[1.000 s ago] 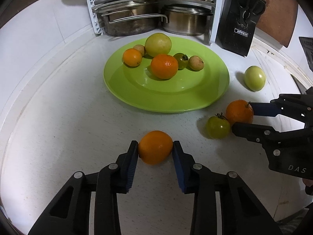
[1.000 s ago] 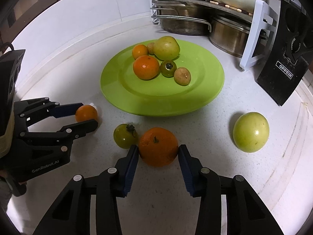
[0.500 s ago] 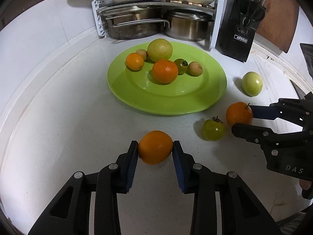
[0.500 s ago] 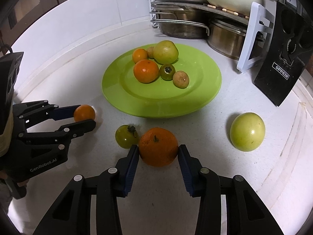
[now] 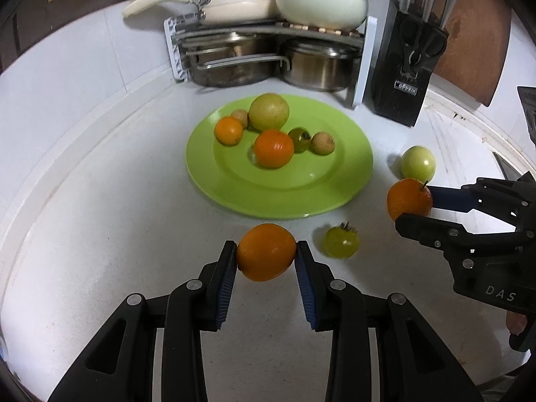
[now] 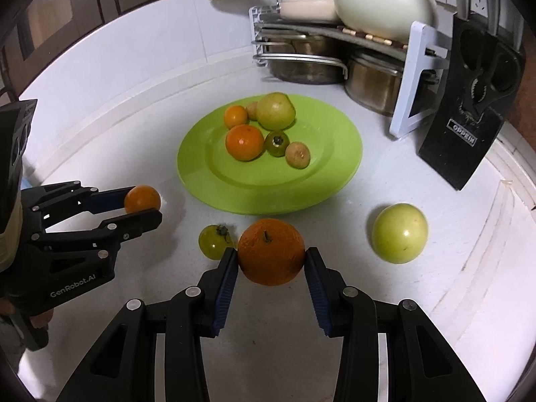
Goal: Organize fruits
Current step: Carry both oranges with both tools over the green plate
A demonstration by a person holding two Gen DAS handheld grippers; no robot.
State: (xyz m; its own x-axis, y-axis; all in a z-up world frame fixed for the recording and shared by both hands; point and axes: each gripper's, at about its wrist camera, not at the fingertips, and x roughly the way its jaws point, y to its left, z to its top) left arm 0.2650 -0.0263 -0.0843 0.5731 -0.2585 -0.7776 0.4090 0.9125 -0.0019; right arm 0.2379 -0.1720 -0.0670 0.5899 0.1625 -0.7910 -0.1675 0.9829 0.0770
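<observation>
Your left gripper (image 5: 266, 256) has its blue-padded fingers (image 5: 225, 281) pressed against both sides of a small orange (image 5: 266, 252), which looks lifted off the white surface (image 5: 100, 241) just short of the near rim of the green plate (image 5: 231, 184); seen from your right side, that same left gripper (image 6: 142, 206) and its orange (image 6: 142, 198) sit to the left of the plate (image 6: 207, 174). Your right gripper (image 6: 271, 258) likewise has its fingers (image 6: 226, 276) clamped on a larger orange (image 6: 271, 256) with its stem end facing up, also near the plate's front edge; from the left camera it shows as the right gripper (image 5: 413, 207) pinching that orange (image 5: 409, 198). A small green tomato (image 6: 214, 241) lies on the surface just beside the right gripper's left finger, between the two grippers. A pale green apple-like fruit (image 6: 399, 232) rests on the surface to the right, apart from the plate. On the plate's far half you have a cluster: a big yellow-green fruit (image 6: 275, 110), two oranges (image 6: 244, 142), a green tomato (image 6: 277, 143) and two small tan fruits (image 6: 297, 154). Behind the plate stands a rack of steel pots (image 6: 301, 63) and a black knife block (image 6: 469, 114)
</observation>
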